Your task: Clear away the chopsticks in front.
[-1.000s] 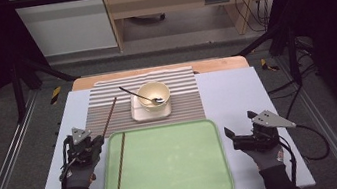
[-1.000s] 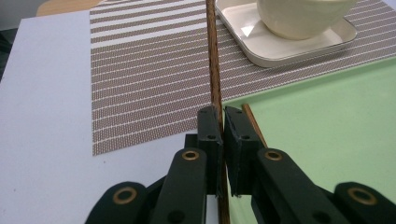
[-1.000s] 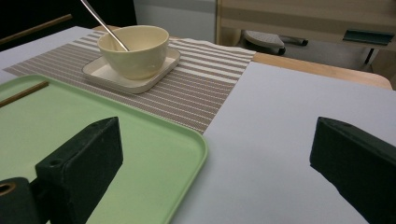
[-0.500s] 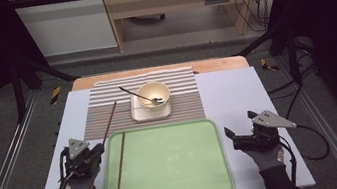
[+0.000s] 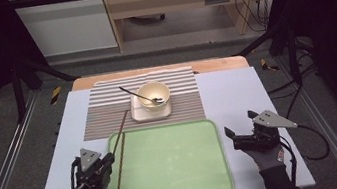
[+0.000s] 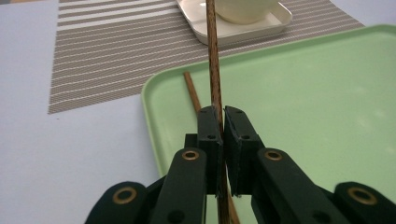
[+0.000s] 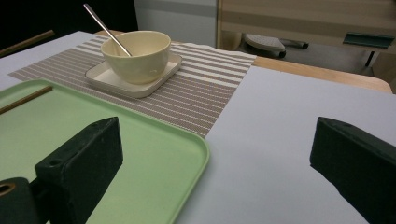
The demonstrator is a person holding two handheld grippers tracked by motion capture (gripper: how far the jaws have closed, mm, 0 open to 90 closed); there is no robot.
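My left gripper (image 5: 108, 159) (image 6: 223, 116) is shut on a brown chopstick (image 5: 121, 128) (image 6: 212, 60) near its lower end. The stick points away over the far left corner of the green tray (image 5: 177, 164) (image 6: 303, 102) toward the saucer (image 5: 151, 112). A second chopstick (image 5: 120, 175) (image 6: 191, 91) lies flat along the tray's left side. My right gripper (image 5: 239, 122) (image 7: 215, 154) rests open beside the tray's right edge, nothing between its fingers. A cream bowl (image 5: 154, 95) (image 7: 137, 53) with a metal spoon (image 5: 136, 94) (image 7: 105, 28) stands on the saucer.
A striped placemat (image 5: 103, 114) lies under the saucer behind the tray. The white tabletop (image 5: 236, 89) spreads to the right of the mat. Metal rails run along both sides of the table.
My left gripper has moved back toward the near edge and slightly right, carrying the chopstick over the tray's left corner. The right gripper has stayed still.
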